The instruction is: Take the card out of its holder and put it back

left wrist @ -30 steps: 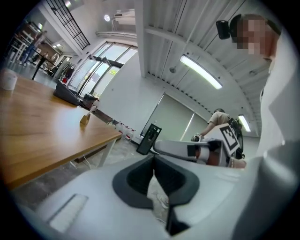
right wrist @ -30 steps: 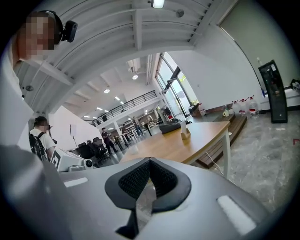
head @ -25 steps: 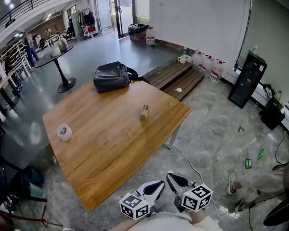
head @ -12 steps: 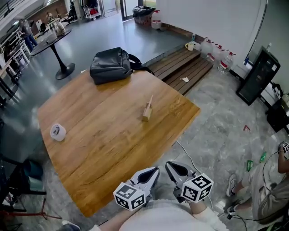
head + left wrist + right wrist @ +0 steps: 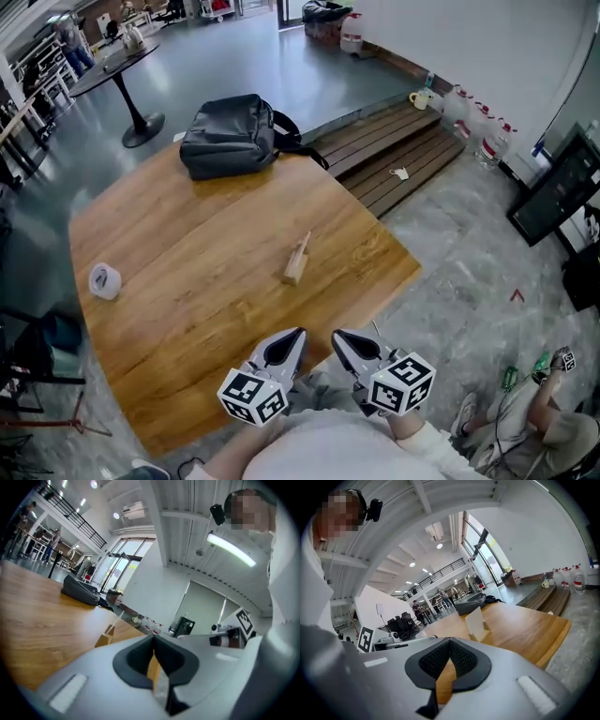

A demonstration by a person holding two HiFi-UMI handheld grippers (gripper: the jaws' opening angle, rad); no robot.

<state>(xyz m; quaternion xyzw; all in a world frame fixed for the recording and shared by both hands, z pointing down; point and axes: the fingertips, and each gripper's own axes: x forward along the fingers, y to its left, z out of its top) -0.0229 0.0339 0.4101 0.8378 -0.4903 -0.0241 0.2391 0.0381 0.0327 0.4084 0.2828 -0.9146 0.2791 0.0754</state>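
"Where is the card?"

"The card (image 5: 302,247) stands in its wooden holder (image 5: 293,272), out on the bench (image 5: 187,234), nearer the right-hand edge than the left. Nothing is touching it."

"And the claws?"

"Both are low at the near edge of the bench, side by side, well apart from the card. The left claw (image 5: 292,336) has its jaws pressed together at the tips with nothing between them. In the left gripper view only the wood of the bench shows through the slit below the pads. The right claw (image 5: 339,336) is the same, closed tip to tip and empty."

"Do they point toward the card?"

"Roughly. In the left gripper view the card is edge-on, a thin pale strip rising from the block, up and to the left of the jaws. In the right gripper view its white face shows, just above the jaws and a little to the right."

"Anything else on the bench?"

"A dark bag (image 5: 230,136) lies at the far edge and a roll of tape (image 5: 104,280) sits near the left edge. Both are well apart from the holder."
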